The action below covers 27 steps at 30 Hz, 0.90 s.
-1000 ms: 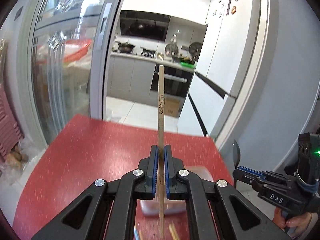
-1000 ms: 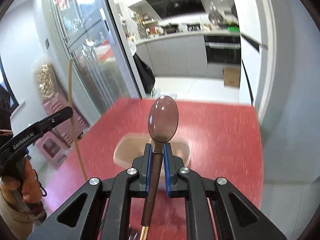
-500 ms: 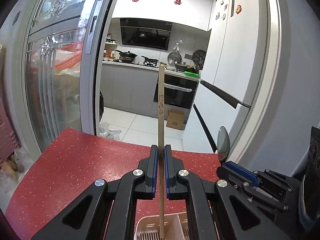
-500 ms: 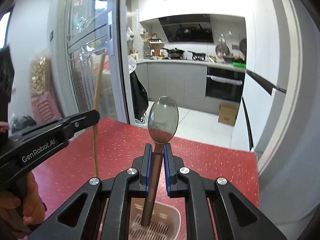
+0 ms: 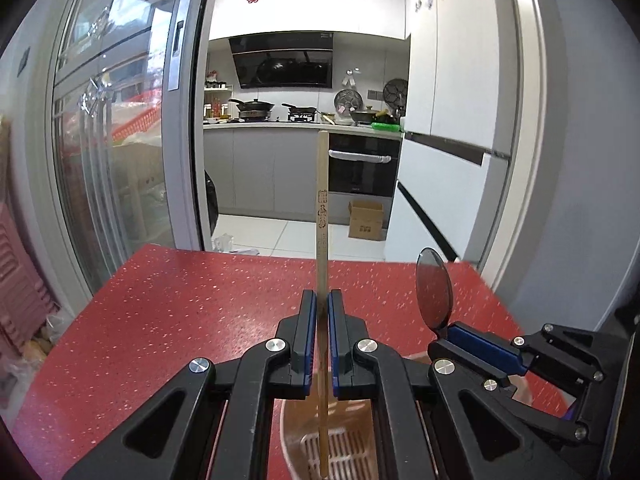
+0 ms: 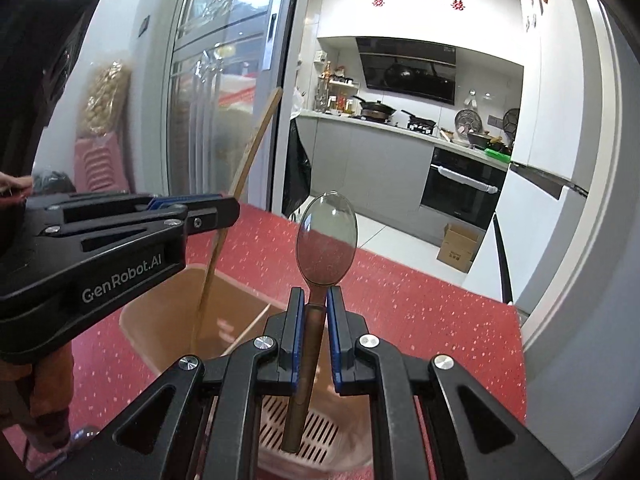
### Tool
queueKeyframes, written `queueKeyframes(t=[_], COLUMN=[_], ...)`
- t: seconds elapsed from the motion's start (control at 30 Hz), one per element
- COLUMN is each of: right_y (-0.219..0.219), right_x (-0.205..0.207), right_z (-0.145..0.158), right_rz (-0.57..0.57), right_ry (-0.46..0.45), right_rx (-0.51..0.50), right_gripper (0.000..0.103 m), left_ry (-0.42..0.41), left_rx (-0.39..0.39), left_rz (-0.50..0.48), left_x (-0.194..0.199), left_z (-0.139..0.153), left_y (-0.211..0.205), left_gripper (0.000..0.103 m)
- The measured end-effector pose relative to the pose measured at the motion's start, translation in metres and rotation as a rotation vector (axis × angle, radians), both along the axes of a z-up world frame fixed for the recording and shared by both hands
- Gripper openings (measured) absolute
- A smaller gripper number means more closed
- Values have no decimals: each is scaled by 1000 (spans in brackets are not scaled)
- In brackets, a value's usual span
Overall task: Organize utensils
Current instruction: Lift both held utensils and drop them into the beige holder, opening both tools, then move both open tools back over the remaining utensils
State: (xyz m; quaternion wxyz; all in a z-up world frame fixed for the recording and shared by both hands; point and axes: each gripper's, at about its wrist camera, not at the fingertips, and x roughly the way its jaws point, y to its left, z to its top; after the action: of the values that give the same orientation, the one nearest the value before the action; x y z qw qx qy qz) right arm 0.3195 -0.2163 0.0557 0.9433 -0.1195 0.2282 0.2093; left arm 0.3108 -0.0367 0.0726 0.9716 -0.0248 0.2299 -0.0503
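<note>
Chopstick (image 5: 322, 216) upright between left gripper (image 5: 318, 312) pads

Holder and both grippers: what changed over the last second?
Both grippers swung over the holder: the chopstick and spoon, upright, now hang with their lower ends above its slotted bottom, and the two grippers sit closer together. Unchanged: left gripper shut on the chopstick, right gripper shut on the spoon, nothing released, holder on the red table.
</note>
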Motion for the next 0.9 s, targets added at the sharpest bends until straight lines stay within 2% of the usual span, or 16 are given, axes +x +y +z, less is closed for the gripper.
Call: queueKeyframes(t=[0.2, 0.33, 0.47, 0.63, 0.7, 0.9], right_y=[-3, -2, -6, -15, -19, -32], right_x=[-1, 0, 0, -12, -20, -54], right_z=[-9, -12, -5, 14, 22, 28], right_rz=[5, 12, 3, -31, -49, -68], right_ry=[47, 77, 94, 86, 96, 198], right_rx=[-9, -18, 0, 40, 65, 133], right_gripper=[12, 13, 32, 37, 43, 51], left_ry=[21, 42, 48, 72, 108, 223], left_rx=[46, 28, 22, 26, 27, 11], left_rz=[4, 20, 30, 35, 41, 61], left_x=[-11, -17, -26, -48, -57, -93], left_z=[-7, -7, 0, 8, 7, -12], left_y=[-2, 4, 10, 19, 24, 41], left_gripper=[34, 34, 34, 34, 34, 35])
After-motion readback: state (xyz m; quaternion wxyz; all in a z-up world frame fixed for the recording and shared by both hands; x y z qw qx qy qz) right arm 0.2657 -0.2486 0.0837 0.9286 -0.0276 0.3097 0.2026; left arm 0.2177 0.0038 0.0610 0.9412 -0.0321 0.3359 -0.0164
